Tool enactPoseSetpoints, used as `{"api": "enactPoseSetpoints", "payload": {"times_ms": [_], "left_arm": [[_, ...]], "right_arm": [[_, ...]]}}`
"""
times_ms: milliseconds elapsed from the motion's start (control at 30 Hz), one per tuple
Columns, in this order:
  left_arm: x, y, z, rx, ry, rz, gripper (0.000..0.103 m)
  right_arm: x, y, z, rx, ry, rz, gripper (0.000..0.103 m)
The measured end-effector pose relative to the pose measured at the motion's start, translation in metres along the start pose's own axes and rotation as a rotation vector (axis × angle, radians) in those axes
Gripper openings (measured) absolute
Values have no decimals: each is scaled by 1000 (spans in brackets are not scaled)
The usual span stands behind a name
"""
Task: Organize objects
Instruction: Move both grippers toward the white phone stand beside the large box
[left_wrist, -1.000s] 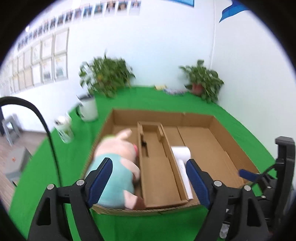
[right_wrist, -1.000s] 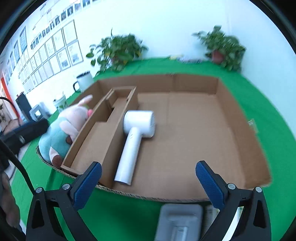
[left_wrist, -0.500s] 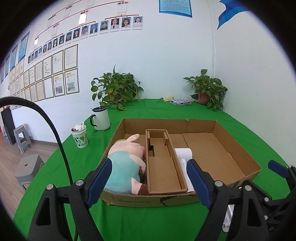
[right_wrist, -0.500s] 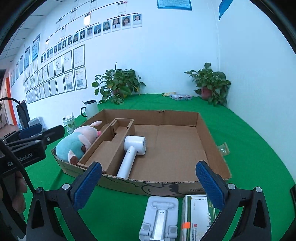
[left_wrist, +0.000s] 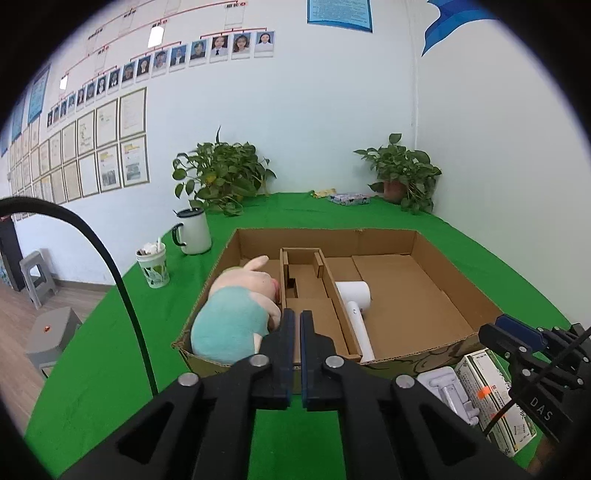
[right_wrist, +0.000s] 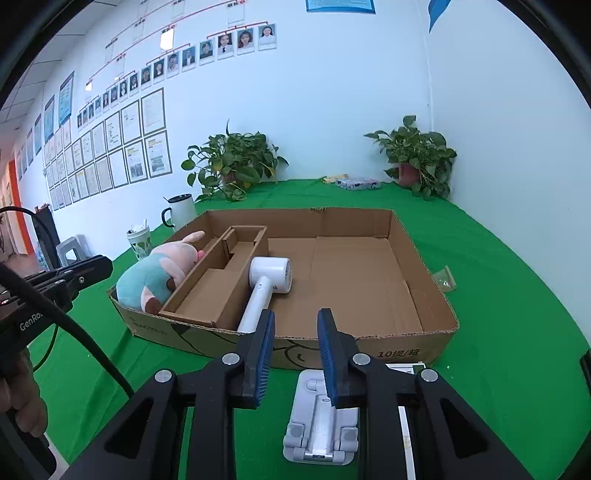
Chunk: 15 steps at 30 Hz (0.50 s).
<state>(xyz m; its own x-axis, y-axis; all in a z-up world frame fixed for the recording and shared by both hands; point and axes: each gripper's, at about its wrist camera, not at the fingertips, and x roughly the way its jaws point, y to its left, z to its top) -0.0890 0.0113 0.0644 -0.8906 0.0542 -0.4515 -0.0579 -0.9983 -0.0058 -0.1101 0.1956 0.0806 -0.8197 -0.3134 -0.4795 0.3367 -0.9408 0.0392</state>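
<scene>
Your left gripper (left_wrist: 297, 325) is pinched nearly together at lower centre, holding nothing; your right gripper (right_wrist: 295, 332) stands partly apart above the white stand (right_wrist: 319, 421). Beyond, mid-frame, the cardboard box (right_wrist: 421, 291) holds the plush pig (right_wrist: 159, 273) and hair dryer (right_wrist: 267, 282).

Legible markings:
- Right gripper (left_wrist: 517, 334) body, seen from the left wrist: white letters "DAS".
- Left gripper (right_wrist: 79, 271) body, seen from the right wrist: white lettering beginning "GenRo", the rest cut off by a cable.
- Cardboard box (right_wrist: 406, 352), front wall, near right corner: black print "10提/箱".
- Wall documents, blue posters and the green-white carton (left_wrist: 487, 391): print too small to read.
</scene>
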Motion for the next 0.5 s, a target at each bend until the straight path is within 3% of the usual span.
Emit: {"api": "enactPoseSetpoints", "payload": {"times_ms": [67, 100, 133, 367, 500], "left_arm": [[-2, 2, 1, -16, -10, 21, 97], [-4, 5, 1, -37, -26, 26, 103], [-7, 8, 0, -59, -51, 28, 103], [-5, 11, -8, -38, -19, 48, 103], [-3, 14, -13, -39, 6, 26, 103]], "right_arm": [[-4, 2, 0, -17, -20, 21, 69], [-6, 3, 0, -20, -36, 36, 99], [-10, 2, -2, -18, -61, 50, 103], [-11, -16, -5, 31, -33, 73, 102], [-16, -17, -11, 1, -18, 146, 103]]}}
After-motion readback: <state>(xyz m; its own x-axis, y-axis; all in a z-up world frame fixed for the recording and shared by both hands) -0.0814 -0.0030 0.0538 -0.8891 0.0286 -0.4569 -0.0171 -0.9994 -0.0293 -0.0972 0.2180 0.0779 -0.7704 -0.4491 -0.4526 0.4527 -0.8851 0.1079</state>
